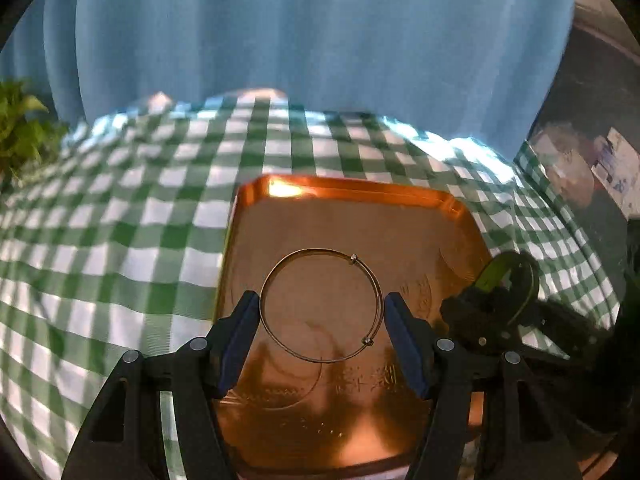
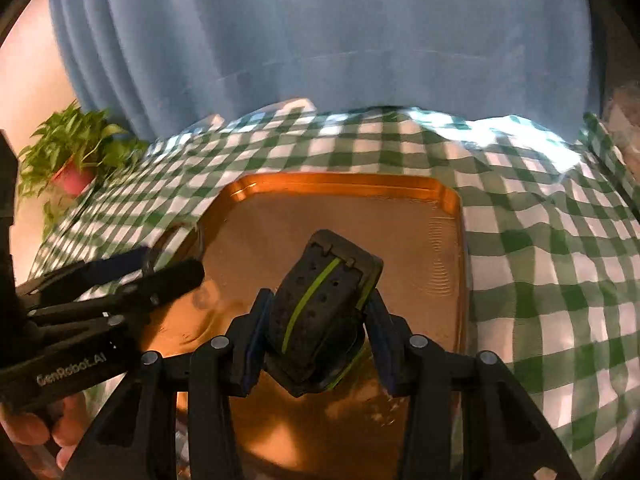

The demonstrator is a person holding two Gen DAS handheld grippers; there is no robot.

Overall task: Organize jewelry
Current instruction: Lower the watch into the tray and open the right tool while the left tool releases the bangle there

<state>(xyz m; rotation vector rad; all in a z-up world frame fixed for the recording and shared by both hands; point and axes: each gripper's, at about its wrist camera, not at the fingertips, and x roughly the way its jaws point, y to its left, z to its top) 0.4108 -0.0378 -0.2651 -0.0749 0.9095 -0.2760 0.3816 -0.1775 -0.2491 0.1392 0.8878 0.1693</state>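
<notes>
A thin metal bangle (image 1: 320,306) with two small beads is held between the blue pads of my left gripper (image 1: 321,312), above a copper tray (image 1: 360,200). My right gripper (image 2: 318,312) is shut on a black watch with a green stripe (image 2: 320,312), held over the same tray (image 2: 420,208). In the left wrist view the right gripper and watch (image 1: 506,280) show at the tray's right edge. In the right wrist view the left gripper (image 2: 160,276) shows at the tray's left edge; the bangle is barely visible there.
The tray lies on a green and white checked cloth (image 1: 120,220). A potted plant (image 2: 76,156) stands at the far left. A blue curtain (image 1: 320,32) hangs behind. Clutter (image 1: 580,164) sits off the table's right.
</notes>
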